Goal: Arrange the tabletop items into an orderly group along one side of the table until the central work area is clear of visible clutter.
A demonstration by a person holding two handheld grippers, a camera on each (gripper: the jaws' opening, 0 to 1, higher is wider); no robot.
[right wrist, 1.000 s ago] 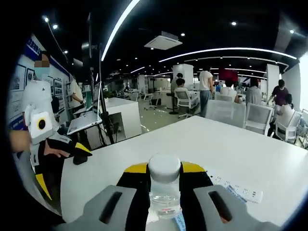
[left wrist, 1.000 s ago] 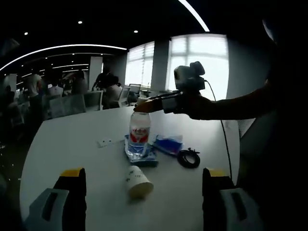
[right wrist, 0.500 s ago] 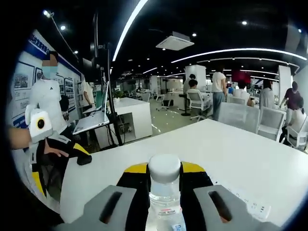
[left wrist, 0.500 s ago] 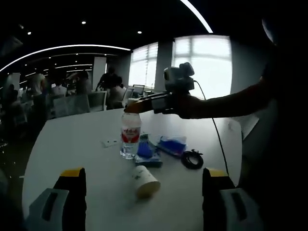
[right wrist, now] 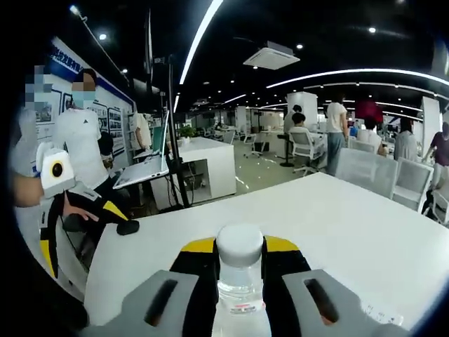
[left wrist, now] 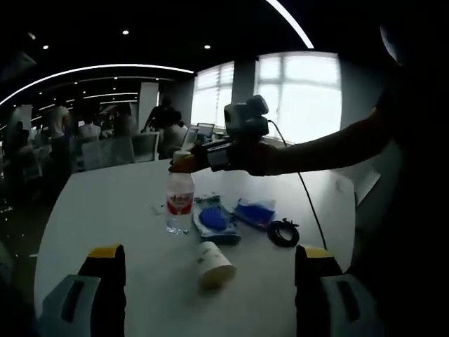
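Here the white bench (left wrist: 105,210) is a rounded slab in a dim open office with chairs (right wrist: 365,168) and people behind, windows (left wrist: 302,91) beyond. The right tongs (right wrist: 240,281) clamp a bottle (left wrist: 180,203) by its neck, standing it upright left of the blue packets (left wrist: 214,221), a cable coil (left wrist: 283,233) and a tipped cup (left wrist: 210,265). The left tongs (left wrist: 203,281) hang wide apart, holding nothing, over the near edge. Bare bench stretches left and far.

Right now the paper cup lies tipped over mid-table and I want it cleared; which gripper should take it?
Left. The left gripper is open and free, with the paper cup just ahead. The right gripper is shut on the water bottle.
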